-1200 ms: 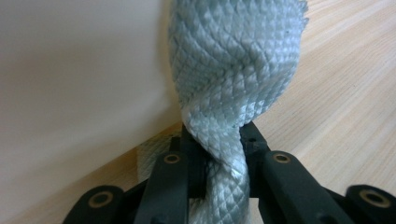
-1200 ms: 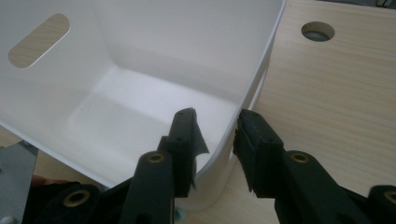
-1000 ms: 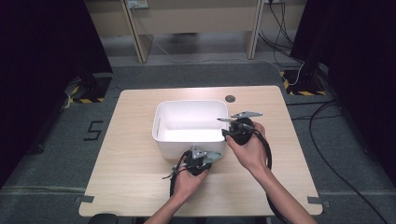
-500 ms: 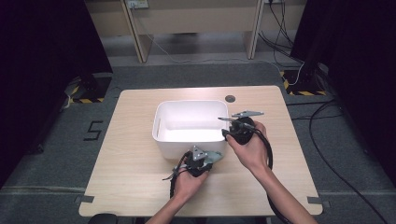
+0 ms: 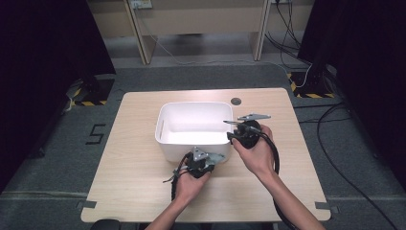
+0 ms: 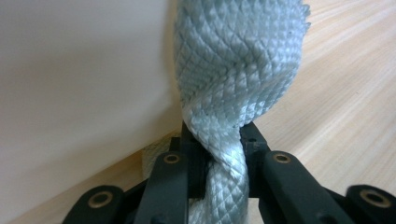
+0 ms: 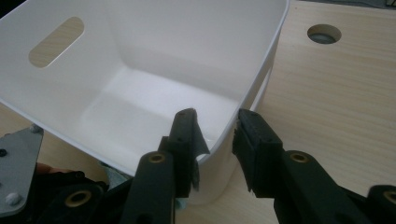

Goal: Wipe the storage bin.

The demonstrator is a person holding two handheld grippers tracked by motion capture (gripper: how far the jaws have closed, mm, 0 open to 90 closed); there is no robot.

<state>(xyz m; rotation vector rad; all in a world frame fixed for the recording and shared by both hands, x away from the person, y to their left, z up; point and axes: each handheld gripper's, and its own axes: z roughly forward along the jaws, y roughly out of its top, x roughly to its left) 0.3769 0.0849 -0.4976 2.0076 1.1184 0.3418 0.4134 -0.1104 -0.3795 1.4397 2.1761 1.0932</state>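
A white plastic bin [image 5: 191,104] stands mid-table. My left gripper [image 5: 205,157] rests at the bin's near wall [image 6: 79,79], shut [image 6: 219,149] on a pale grey-green woven rope [image 6: 233,70] that rises from the jaws against that wall. My right gripper [image 5: 233,135] is at the bin's near right corner. One jaw is inside the bin [image 7: 140,46] and one outside, and the corner wall fills the space between them. Those jaws [image 7: 217,126] have just been closing on the wall. The left gripper's grey plate [image 7: 18,163] shows low at the left of the right gripper view.
The wooden table [image 5: 134,143] has a round cable hole [image 5: 235,101] behind the bin's right corner, also seen as a hole [image 7: 323,33] beyond the bin. Bare table lies left and right of the bin. Cables trail on the floor at the right.
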